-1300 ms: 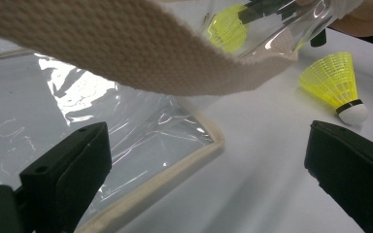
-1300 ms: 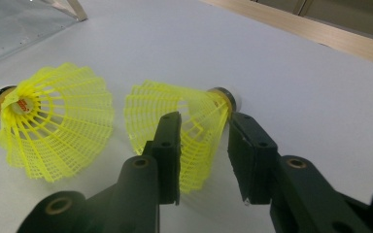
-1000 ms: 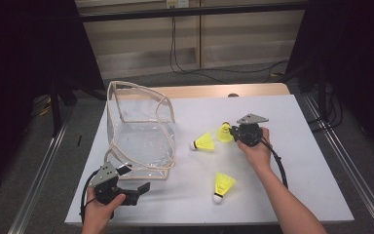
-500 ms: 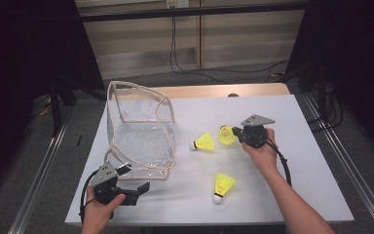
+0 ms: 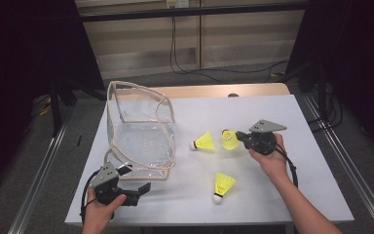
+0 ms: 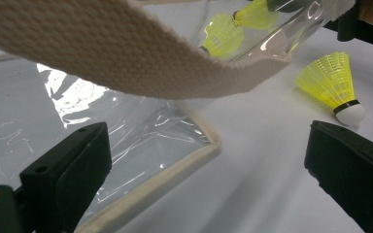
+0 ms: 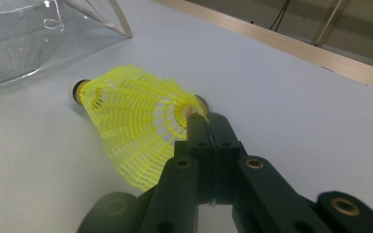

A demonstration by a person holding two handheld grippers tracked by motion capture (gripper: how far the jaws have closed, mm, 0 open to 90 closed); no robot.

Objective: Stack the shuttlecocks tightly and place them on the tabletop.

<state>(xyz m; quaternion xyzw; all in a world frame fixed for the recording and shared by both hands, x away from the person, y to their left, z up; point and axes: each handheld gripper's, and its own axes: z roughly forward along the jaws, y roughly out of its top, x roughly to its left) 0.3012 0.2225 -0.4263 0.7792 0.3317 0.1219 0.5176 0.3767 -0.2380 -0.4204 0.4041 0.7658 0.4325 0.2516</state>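
Shuttlecock [image 5: 231,140] in yellow mesh hangs pinched by the edge of its skirt in the right tool [image 5: 242,138], right of the table's middle and just above the white table [image 5: 282,117]. In the right gripper view this shuttlecock [image 7: 136,131] spreads its skirt toward the camera, and the black jaws of the right tool [image 7: 205,127] are pressed tightly together on the thin rim, with no gap showing between them. A second shuttlecock [image 5: 203,142] lies on its side just left of the held one, its pale cork pointing left toward the bag; its dark-ringed cork end [image 7: 80,89] peeks out beyond the held skirt in the right gripper view. A third shuttlecock [image 5: 222,185] lies nearer the person, cork toward the near edge, well apart from the other two.

The right hand [image 5: 269,158] grips the tool body from the right, and a black cable trails back along the forearm.

A clear plastic bag [image 5: 141,131] with cream webbing trim stands open on the left half of the table. Its webbing strap [image 6: 126,53] arcs across the left gripper view, and the trimmed bottom edge lies flat on the table.

The left tool [image 5: 134,191] rests at the near left corner beside the bag's bottom edge, held by the left hand [image 5: 100,209]. Its jaws stand wide apart with nothing between them; in the left gripper view the tool [image 6: 204,165] frames bare table and the bag's corner, with the third shuttlecock [image 6: 332,87] lying beyond its right jaw.
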